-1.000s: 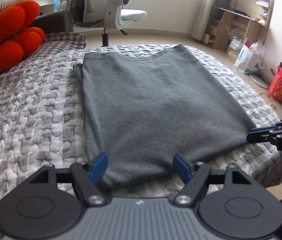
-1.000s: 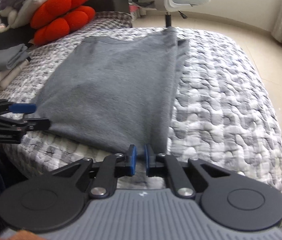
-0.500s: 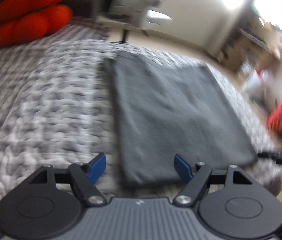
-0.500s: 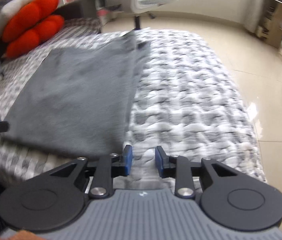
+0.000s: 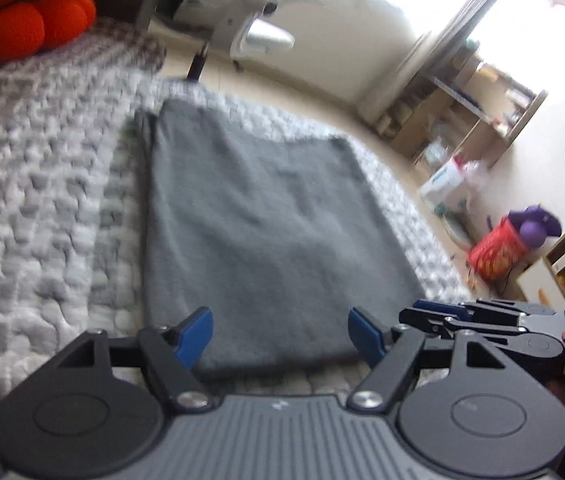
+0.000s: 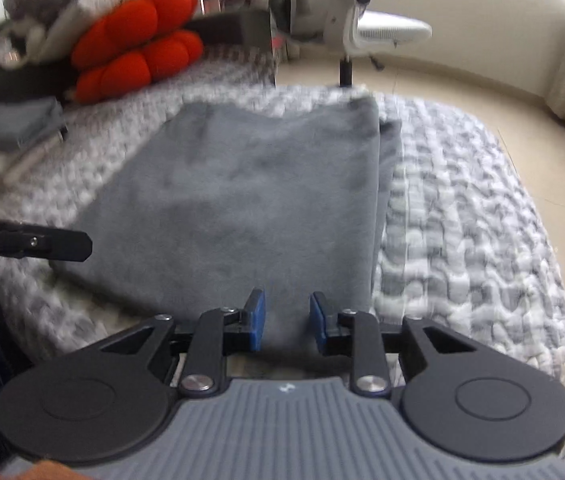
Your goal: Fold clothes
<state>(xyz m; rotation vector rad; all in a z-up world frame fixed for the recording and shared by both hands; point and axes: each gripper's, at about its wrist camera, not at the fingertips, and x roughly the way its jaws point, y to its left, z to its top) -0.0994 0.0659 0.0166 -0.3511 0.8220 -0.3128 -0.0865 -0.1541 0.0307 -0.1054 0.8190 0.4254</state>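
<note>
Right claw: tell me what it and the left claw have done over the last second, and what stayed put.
The right claw, a second ago pinched on the near corner of the grey garment, has let go; its jaws now stand apart over the near edge and are closing slightly. The left claw swung left, then back to the near edge, wide open throughout. The garment stayed flat on the quilted bedspread.

Matt fleecy grey cloth (image 5: 266, 240), knobbly quilt (image 5: 42, 200)
</note>
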